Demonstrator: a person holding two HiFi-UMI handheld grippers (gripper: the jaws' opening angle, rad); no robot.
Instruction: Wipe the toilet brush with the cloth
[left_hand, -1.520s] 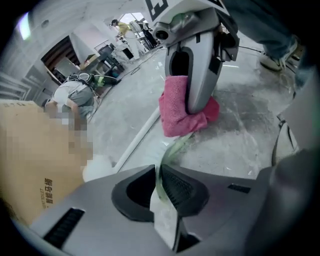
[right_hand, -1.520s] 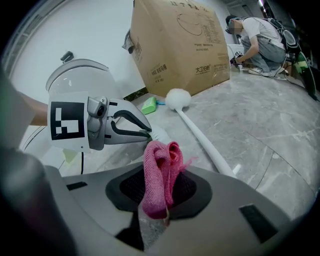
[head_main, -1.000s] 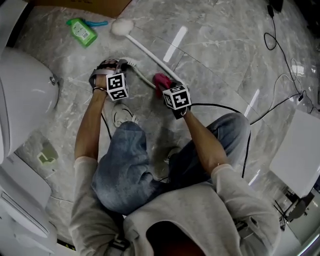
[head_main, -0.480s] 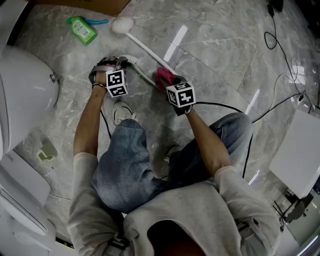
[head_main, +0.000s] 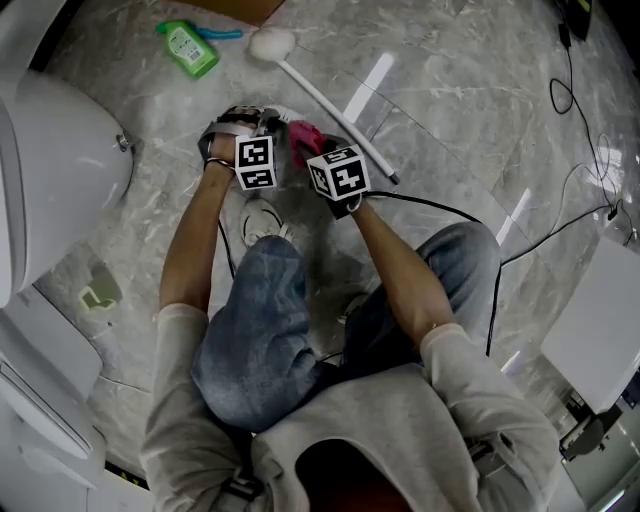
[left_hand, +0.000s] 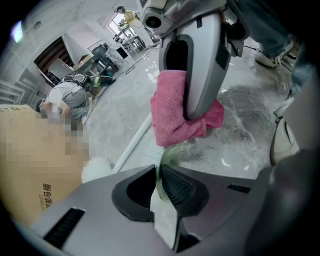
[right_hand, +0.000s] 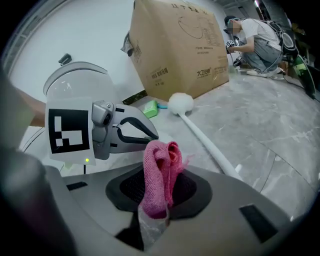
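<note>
The white toilet brush (head_main: 330, 105) lies on the marble floor, its fluffy head (head_main: 270, 43) at the far end and its handle running toward the near right. My right gripper (head_main: 312, 152) is shut on a pink cloth (head_main: 302, 138), a little left of the handle and not touching it. In the right gripper view the cloth (right_hand: 159, 167) stands bunched up out of the right gripper (right_hand: 159, 197), with the brush (right_hand: 207, 142) beyond. My left gripper (head_main: 262, 118) is close beside the cloth. Its jaws (left_hand: 159, 172) are shut, facing the cloth (left_hand: 170, 115).
A white toilet (head_main: 50, 170) stands at the left. A green bottle (head_main: 190, 48) and a cardboard box (right_hand: 180, 45) lie beyond the brush head. Black cables (head_main: 560, 230) cross the floor at the right. A shoe (head_main: 262, 220) is under the grippers. A person (right_hand: 260, 35) crouches far behind.
The right gripper has carried the pink cloth left, off the brush handle and up beside the left gripper. The handle's near end now shows on the floor.
</note>
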